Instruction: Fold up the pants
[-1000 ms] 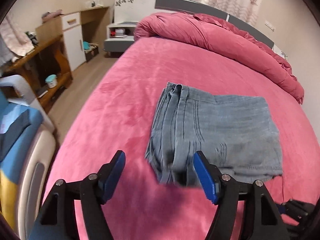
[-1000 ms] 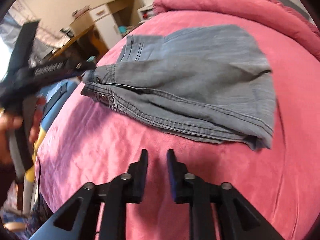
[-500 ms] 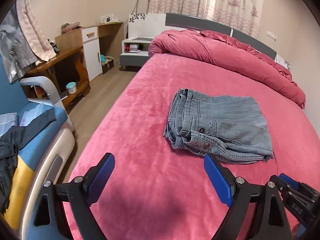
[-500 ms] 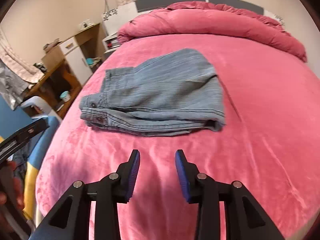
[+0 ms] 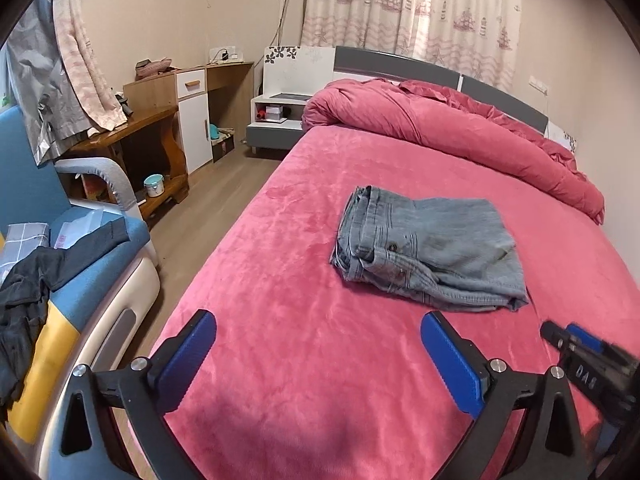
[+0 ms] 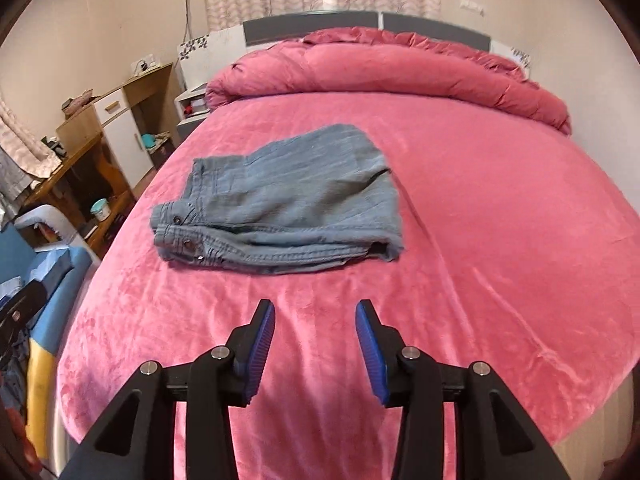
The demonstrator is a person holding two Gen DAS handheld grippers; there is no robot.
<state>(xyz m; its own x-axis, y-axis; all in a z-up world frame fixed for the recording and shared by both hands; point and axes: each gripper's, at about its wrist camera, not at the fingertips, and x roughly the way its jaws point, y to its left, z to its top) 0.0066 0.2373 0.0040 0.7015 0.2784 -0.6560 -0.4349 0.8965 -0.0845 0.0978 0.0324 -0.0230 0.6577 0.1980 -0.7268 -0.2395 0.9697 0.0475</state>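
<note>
The faded blue-grey denim pants (image 6: 280, 204) lie folded into a compact, roughly square bundle on the pink plush bed cover (image 6: 500, 240), waistband and two dark buttons turned toward the bed's left edge, layered hems stacked along the near side. The left gripper (image 5: 320, 360), blue-padded, has just been opening and stands wide with only bed cover between its fingers; the right gripper (image 6: 316, 336), also just opening, stands partly apart and empty. Both hang short of the pants. In the left view the right gripper is blurred and cut off. A rolled pink quilt (image 6: 400, 68) lies by the headboard; a blue armchair (image 5: 60, 248) with dark clothes stands beside the bed.
</note>
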